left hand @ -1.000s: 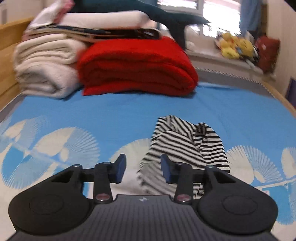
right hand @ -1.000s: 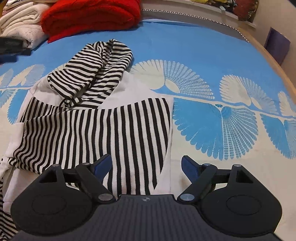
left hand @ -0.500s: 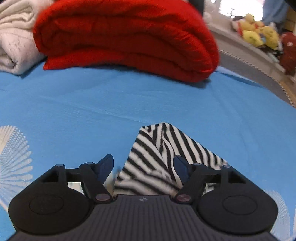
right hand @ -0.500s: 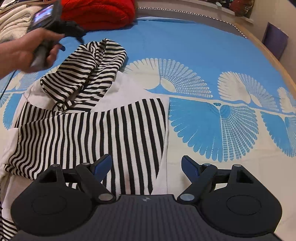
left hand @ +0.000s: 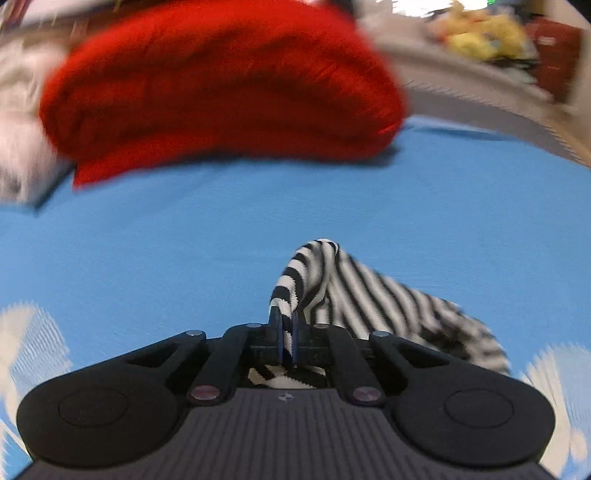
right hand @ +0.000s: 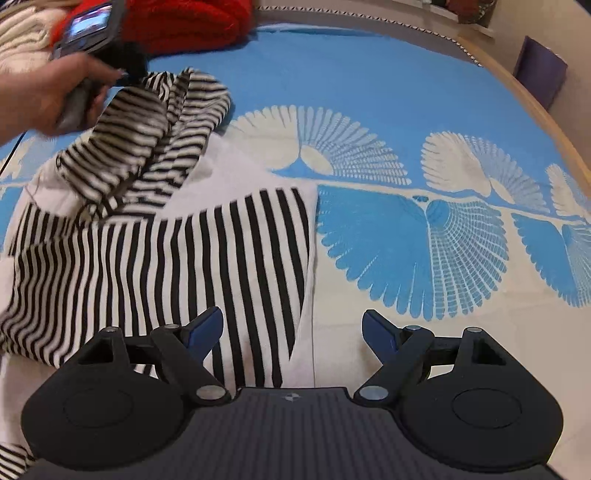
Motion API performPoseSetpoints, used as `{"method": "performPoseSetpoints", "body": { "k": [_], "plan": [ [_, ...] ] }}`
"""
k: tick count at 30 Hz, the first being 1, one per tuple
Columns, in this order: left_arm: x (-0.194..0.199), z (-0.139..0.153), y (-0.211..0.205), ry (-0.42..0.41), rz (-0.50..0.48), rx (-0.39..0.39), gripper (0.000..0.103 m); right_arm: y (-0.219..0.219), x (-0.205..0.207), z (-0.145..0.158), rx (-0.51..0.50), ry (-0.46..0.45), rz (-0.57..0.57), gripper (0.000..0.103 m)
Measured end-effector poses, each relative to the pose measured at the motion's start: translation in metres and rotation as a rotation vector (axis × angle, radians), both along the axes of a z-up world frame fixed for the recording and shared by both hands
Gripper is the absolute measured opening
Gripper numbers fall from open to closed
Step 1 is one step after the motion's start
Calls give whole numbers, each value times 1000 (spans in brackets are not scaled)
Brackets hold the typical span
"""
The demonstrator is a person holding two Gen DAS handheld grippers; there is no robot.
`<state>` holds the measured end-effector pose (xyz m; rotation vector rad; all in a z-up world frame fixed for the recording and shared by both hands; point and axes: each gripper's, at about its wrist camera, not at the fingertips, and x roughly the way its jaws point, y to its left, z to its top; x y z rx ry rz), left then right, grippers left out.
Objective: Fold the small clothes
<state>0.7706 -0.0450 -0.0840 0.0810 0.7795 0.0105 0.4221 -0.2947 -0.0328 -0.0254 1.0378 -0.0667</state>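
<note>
Here the left gripper (left hand: 285, 332) has its two blue-edged fingers pressed nearly together on a fold of the striped garment (left hand: 369, 295), so that a peak of black-and-white cloth stands up just beyond the fingertips and trails off to the right over the blue bedspread (left hand: 184, 240). The left wrist view is smeared by motion, so the exact bite on the cloth is hard to read, though fabric clearly shows both ahead of and under the closed fingers. Behind it lies a folded red blanket (left hand: 221, 85), with a pale blanket (left hand: 18, 110) at its left and what seem to be yellow plush toys (left hand: 484, 33) on a ledge at the far right.

From the right wrist view, the left hand (right hand: 48, 92) grips the handle of that device at the upper left, right at the bunched upper part of the striped garment (right hand: 155, 258). The rest of the garment lies spread on the bed, its wide-striped panel running down toward the camera and passing under the left finger of the right gripper (right hand: 292, 330). The right gripper is spread wide and holds nothing; its right finger sits over bare bedspread (right hand: 406, 92) with its white fan pattern. A purple object (right hand: 539, 79) stands beyond the wooden bed edge (right hand: 569, 155) at the far right.
</note>
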Motion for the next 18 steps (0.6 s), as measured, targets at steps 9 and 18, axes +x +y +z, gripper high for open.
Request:
{"method": "performPoseSetpoints", "body": {
  "k": [9, 18],
  "plan": [
    [-223, 85, 29, -180, -278, -147, 4, -3, -3, 34, 68, -100, -71, 73],
    [-407, 87, 85, 64, -347, -121, 22, -25, -11, 54, 224, -176, -222, 49]
  ]
}}
